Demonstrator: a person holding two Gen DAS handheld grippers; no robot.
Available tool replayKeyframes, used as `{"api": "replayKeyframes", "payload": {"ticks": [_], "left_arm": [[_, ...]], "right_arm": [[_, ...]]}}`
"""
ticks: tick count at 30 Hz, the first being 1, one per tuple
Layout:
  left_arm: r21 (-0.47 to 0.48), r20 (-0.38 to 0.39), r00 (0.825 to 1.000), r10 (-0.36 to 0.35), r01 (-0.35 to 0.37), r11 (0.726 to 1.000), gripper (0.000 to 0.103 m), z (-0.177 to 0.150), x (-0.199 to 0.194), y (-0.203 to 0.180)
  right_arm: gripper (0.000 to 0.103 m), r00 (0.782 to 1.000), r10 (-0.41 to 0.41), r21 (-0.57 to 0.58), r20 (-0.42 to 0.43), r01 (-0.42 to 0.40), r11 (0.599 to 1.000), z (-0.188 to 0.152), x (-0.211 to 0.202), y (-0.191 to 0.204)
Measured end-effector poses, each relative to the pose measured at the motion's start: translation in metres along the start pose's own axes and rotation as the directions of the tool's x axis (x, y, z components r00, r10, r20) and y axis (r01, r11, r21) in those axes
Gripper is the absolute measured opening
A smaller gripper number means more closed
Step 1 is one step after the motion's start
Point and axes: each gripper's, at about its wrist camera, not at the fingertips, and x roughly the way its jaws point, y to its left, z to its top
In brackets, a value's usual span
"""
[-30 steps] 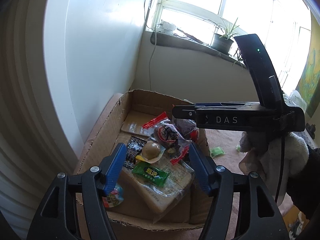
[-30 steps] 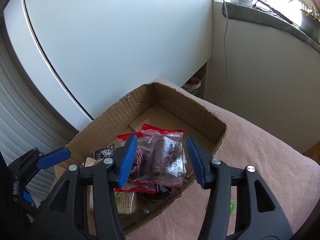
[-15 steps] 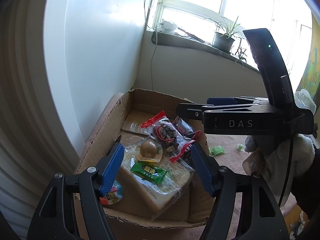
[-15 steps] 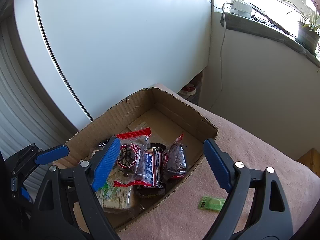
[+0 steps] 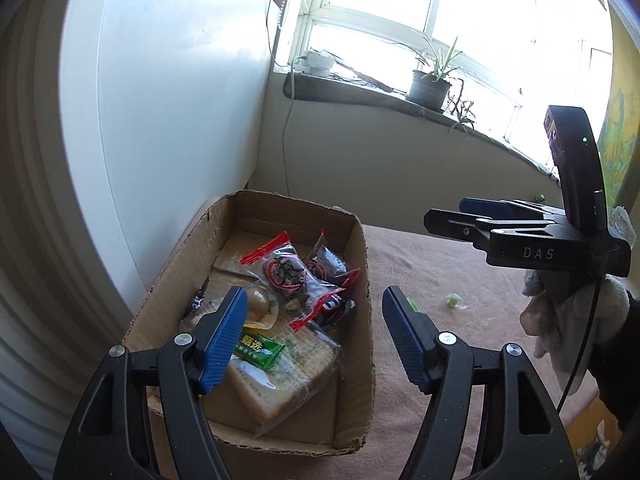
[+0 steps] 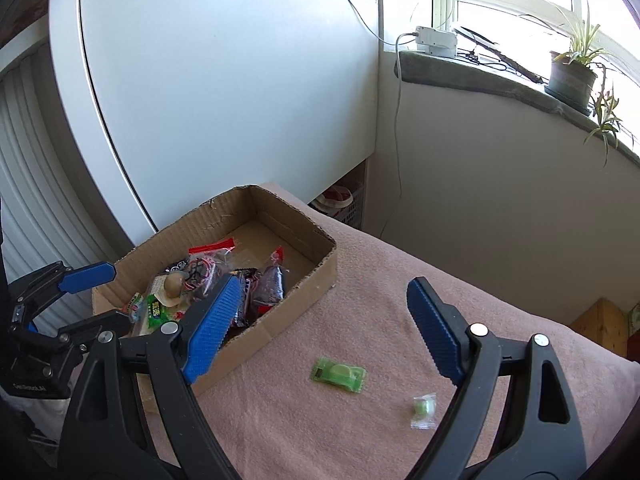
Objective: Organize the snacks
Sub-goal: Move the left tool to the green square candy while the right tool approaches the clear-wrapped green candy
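1. Two grippers occupy the foreground. The right gripper (image 6: 320, 324) hangs over the pink cloth (image 6: 460, 280) with its blue pads spread wide and nothing between them; its jaws have just been opening.
2. The left gripper (image 5: 314, 336) hovers at the near end of the cardboard box (image 5: 360, 264), jaws likewise spread and empty. Its left pad overlaps the box contents in the left wrist view; the right pad stands over the cloth just outside the box wall.
3. On the cloth, beyond the right gripper's pads, lie a green wrapped snack (image 6: 339, 374) and, just beside it, a small green candy in clear wrap (image 6: 424, 407), both outside the box.
4. Inside the box lie a wrapped bread slice (image 5: 288, 376), a green packet (image 5: 256, 350) on top of it, a round brown sweet (image 5: 258, 306), and red-edged clear packets of dark snacks (image 5: 286, 272).
5. A gloved hand (image 5: 568, 328) holds the right gripper at the right of the left wrist view.
6. Farther off stand a white panel (image 6: 224, 92), a windowsill with a potted plant (image 6: 572, 76) and a white adapter (image 6: 436, 42).
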Motion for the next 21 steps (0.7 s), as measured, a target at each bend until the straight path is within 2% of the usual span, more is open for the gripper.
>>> {"api": "replayKeyframes", "payload": {"ticks": [8, 14, 16, 19, 21], "left_arm": [[0.058, -0.005, 0.998, -0.069, 0.069, 0.996, 0.070, 0.004, 0.007, -0.046], [0.108, -0.050, 0.992, -0.120, 0.125, 0.986, 0.070, 0.001, 0.027, -0.087], [0.112, -0.073, 0.988, -0.134, 0.142, 0.983, 0.069, 0.001, 0.039, -0.098], [0.108, -0.116, 0.983, -0.142, 0.155, 0.982, 0.069, -0.002, 0.060, -0.111], [0.077, -0.154, 0.977, -0.148, 0.161, 0.984, 0.060, -0.003, 0.078, -0.114]], "right_arm": [[0.087, 0.998, -0.031, 0.066, -0.047, 0.035, 0.997, -0.036, -0.012, -0.067], [0.087, 0.995, -0.038, 0.095, -0.089, 0.046, 0.994, -0.062, -0.008, -0.100], [0.082, 0.994, -0.027, 0.100, -0.102, 0.037, 0.994, -0.070, -0.005, -0.106], [0.069, 0.991, -0.014, 0.096, -0.130, 0.026, 0.995, -0.083, 0.001, -0.113], [0.055, 0.989, 0.015, 0.108, -0.144, 0.001, 0.994, -0.090, 0.004, -0.120]]}}
